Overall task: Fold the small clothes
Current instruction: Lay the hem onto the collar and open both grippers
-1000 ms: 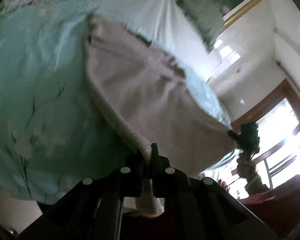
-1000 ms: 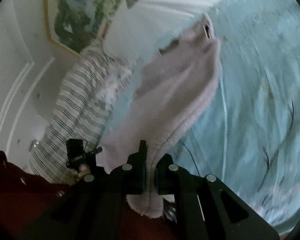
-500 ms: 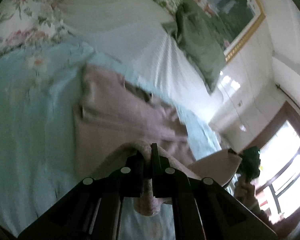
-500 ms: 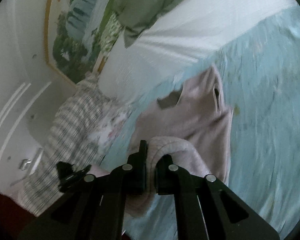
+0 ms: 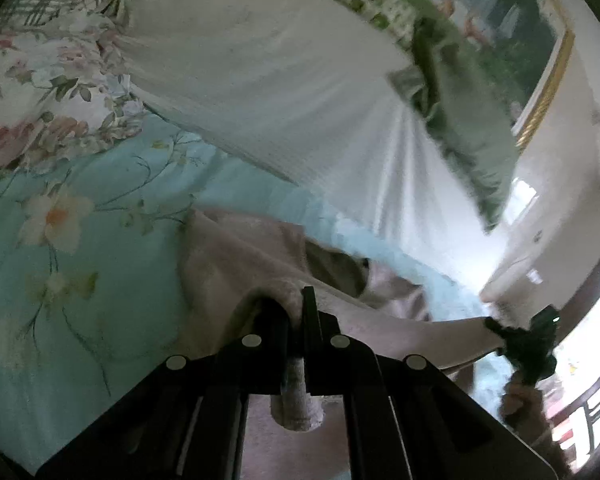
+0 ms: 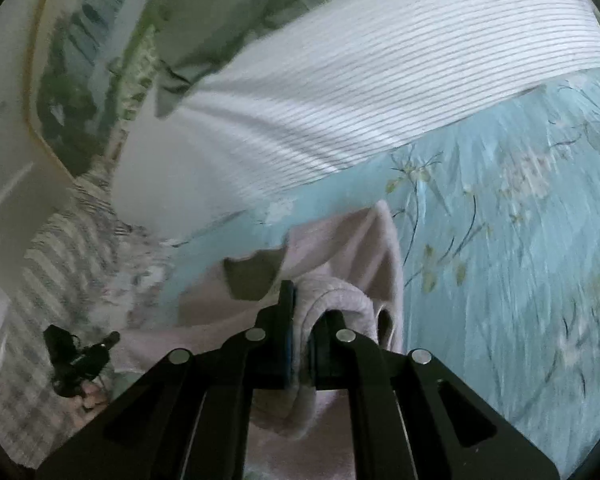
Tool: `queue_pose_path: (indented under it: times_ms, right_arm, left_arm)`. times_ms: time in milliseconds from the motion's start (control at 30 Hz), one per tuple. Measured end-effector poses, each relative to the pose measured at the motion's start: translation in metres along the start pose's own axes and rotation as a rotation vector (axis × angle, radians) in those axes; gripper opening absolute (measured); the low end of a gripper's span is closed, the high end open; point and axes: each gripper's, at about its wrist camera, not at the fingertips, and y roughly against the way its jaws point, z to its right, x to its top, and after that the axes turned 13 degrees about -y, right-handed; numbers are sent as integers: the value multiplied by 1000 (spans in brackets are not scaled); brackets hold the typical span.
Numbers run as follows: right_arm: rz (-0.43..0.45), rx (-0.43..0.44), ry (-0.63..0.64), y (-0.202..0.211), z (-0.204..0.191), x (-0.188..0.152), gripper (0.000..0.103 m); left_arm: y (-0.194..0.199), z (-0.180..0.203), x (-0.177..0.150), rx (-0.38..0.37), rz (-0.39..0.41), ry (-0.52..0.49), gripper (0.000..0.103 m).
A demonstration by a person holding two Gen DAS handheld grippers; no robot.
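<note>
A: Both tongs are busy here. The left gripper (image 5: 298,312), low in the middle of its frame, has its jaws clamped tight on a rolled hem of the pinkish garment (image 5: 236,256).

B: Same on the other side. The right gripper (image 6: 302,320) is pinched shut on its own thick fold of that garment (image 6: 348,252), bottom centre of the frame.

A: And the rest of the cloth lies on the turquoise flowered bedspread (image 5: 80,240), just ahead of the tips, with a striped white pillow (image 5: 260,92) filling the upper half beyond it.

B: You can see the held edge stretched between the 2 tools, running off to the lower right in the left view, where a hand carries the other one.

A: So I'd call this the first fold, mid-carry: near edge lifted over the part lying flat.

B: Agreed. Next it wants both corners brought level over the far edge, lowered together, then released. If 1 side lands early, the fold goes crooked.
</note>
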Motion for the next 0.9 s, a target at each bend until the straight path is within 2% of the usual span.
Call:
queue_pose_path:
  times_ms: [200, 400, 500, 567, 633, 700, 767, 833, 900]
  right_arm:
    - [-41, -87, -3, -52, 25, 13, 7]
    - [-86, -170, 12, -89, 43, 11, 7]
    - [-115, -184, 3, -98, 48, 13, 8]
    - [-123, -157, -38, -93, 49, 17, 12]
    - [-91, -134, -60, -76, 48, 20, 22]
    - [-33, -131, -39, -54, 40, 19, 41]
    - [8, -127, -8, -37, 30, 13, 44]
    - [-29, -75, 25, -33, 18, -1, 44]
    - [-114, -42, 106, -43, 1, -26, 44]
  left_arm:
    - [-64, -27, 8, 86, -78, 8, 4]
    - [-113, -45, -2, 169, -158, -12, 4]
    - [-131, -54, -10, 191, -207, 5, 4]
    - [-132, -57, -14, 187, -223, 23, 7]
    - [-123, -55, -16, 179, -215, 37, 10]
    - [-107, -47, -19, 179, -209, 25, 17]
    - [-93, -36, -23, 169, -205, 10, 23]
    - [-82, -18, -32, 128, -207, -2, 29]
    - [-77, 3, -48, 87, -218, -14, 32]
